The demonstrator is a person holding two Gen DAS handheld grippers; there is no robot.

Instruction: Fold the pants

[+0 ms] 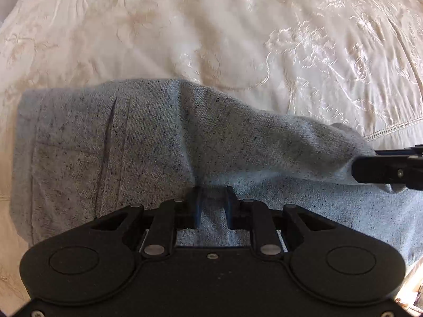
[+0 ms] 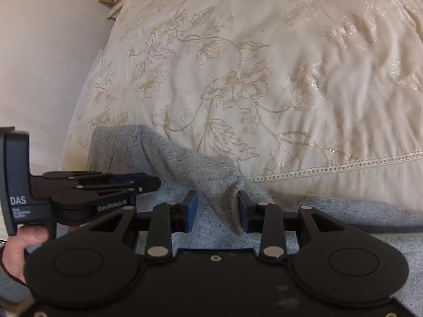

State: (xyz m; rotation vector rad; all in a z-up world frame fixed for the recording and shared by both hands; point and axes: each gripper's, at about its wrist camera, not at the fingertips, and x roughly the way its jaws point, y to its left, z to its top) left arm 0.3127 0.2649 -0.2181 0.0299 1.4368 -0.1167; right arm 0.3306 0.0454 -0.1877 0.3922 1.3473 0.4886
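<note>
The gray pants [image 1: 148, 142] lie on the bed [image 1: 185, 26], and the left gripper [image 1: 212, 206] and right gripper [image 2: 218, 211] each pinch a fold of cloth in their jaws, probably to lift it over.

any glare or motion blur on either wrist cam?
Left wrist: sheen glare on the cream embroidered bedspread at right, blur top centre; speckled grey knit pants sharp. Right wrist: bedspread smeared at right, flowers at centre crisp; fisheye bends the edges in both.
</note>
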